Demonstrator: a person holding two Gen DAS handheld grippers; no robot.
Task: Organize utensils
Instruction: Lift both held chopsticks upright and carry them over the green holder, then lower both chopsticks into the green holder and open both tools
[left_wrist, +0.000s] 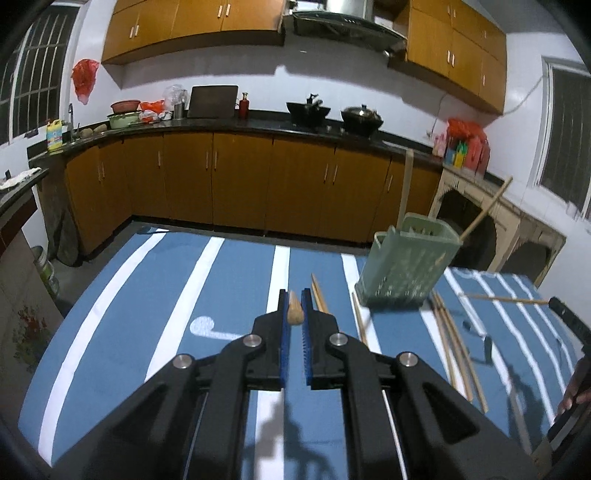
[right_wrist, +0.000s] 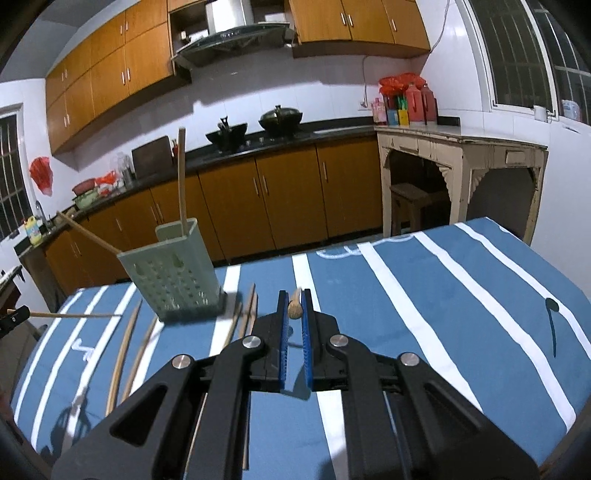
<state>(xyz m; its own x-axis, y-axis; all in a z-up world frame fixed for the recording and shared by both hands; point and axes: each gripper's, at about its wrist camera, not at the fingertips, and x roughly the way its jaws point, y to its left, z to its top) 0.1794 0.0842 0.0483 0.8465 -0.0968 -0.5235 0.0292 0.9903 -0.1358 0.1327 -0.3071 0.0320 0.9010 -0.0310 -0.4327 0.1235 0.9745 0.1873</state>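
My left tool (left_wrist: 294, 308) is clamped on a thin wooden chopstick (left_wrist: 295, 314) – my right tool (right_wrist: 294, 307) grips another wooden chopstick (right_wrist: 295, 308) end-on. Under me a surface in blue cloth with white stripes (left_wrist: 236, 288), a slotted green plastic utensil holder (left_wrist: 404, 267) standing on it, loose wooden chopsticks (left_wrist: 456, 350) beside it – beyond, orange kitchen cabinets (left_wrist: 240, 177)

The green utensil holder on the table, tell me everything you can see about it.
The green utensil holder is a tall, rectangular caddy, plastic by its look, pale green, with rows of small holes in its walls and a raised tab on its back rim. It stands upright on the blue-and-white striped cloth. Two wooden chopsticks stick out of its top, one nearly upright, one leaning outward. More chopsticks lie on the cloth beside its base; neither claw touches it.
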